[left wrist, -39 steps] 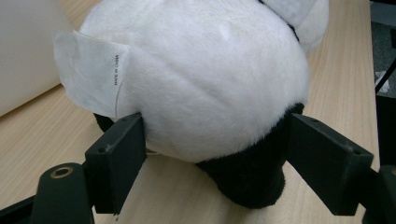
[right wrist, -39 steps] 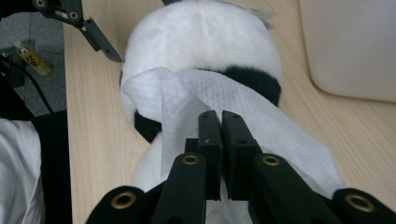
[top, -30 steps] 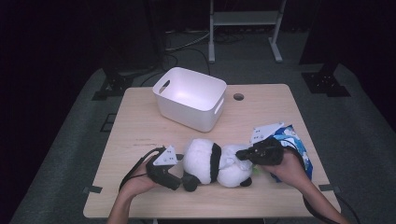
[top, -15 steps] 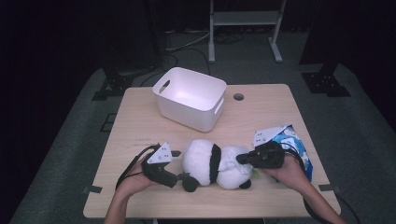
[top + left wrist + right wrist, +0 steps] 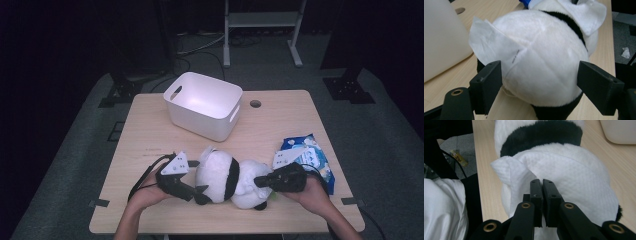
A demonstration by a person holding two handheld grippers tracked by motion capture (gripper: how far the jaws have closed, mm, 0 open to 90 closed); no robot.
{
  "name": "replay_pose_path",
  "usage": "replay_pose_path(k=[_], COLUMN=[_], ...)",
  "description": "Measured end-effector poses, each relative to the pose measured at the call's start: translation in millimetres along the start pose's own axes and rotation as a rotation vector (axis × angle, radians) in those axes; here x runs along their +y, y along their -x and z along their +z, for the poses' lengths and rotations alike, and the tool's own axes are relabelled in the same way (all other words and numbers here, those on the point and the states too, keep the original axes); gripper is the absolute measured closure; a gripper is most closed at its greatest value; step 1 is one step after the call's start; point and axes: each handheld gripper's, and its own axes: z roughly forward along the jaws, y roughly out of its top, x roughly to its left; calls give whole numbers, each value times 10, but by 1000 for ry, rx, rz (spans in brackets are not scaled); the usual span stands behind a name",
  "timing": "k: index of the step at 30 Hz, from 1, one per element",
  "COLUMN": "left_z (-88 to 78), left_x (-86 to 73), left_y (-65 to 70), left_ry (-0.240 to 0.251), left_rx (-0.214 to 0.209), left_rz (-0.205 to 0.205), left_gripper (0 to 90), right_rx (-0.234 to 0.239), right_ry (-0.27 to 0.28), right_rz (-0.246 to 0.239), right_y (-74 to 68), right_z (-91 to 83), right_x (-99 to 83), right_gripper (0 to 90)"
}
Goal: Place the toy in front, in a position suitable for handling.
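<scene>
1. Right tool (image 5: 542, 185): jaws are pressing together, pinching a fold of a white textured wet wipe (image 5: 574, 172) that is lying draped over the head end of the panda plush toy (image 5: 541, 135). In the high view this tool (image 5: 260, 181) is sitting at the toy's right end, with the person's hand gripping it from behind.

2. Left tool (image 5: 539, 85): jaws are standing apart, one on each side of the toy's white rump (image 5: 544, 62); whether the pads are pressing the fur cannot be told. A white sewn-in label (image 5: 489, 42) is sticking out by the left jaw. In the high view this tool (image 5: 196, 189) is sitting at the toy's left end.

3. Panda plush toy (image 5: 230, 177): lying on its side on the near middle of the table (image 5: 150, 130), between the two tools.

4. Step in hand, as judged: wiping the toy clean, with the left tool bracing the body while the right is working the wipe over the head.

5. Next move, as judged: calling for a firm pinch on the wipe, a steady drag across the fur, and a hold from the left tool so the toy is not sliding.

6. Surroundings: a blue wet-wipe pack (image 5: 307, 152) is lying just right of the right hand; a white plastic bin (image 5: 202, 105) is standing beyond the toy, well apart.
</scene>
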Motion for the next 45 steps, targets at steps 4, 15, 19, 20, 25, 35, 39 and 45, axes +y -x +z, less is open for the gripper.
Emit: replay_pose_path(k=[4,15,19,20,25,35,39,45], left_z=[40,36,19,18,32,45,53,62], left_x=[48,-11,-19,-21,-25,-28,-34,-30], left_y=[12,52,80,85,106,127,140,154], left_ry=[-3,26,23,21,21,6,7,4], left_rx=[-6,-43,-51,-52,-57,-54,-66,-71], left_rz=[7,2,11,16,16,32,37,42], left_gripper=[195,227,230,231,231,233,233,233], right_rx=[14,29,37,40,44,32,7,-14], right_ry=[6,10,5,7,22,33,43,47], right_rz=[3,-37,-78,-88,-117,-127,-114,-103], right_y=[-46,-155,-212,-223,-251,-246,-195,-107], right_z=[12,49,130,145,222,390,388,347], right_x=[-38,193,381,428,647,861,907,988], right_gripper=[860,860,860,860,861,862,863,862])
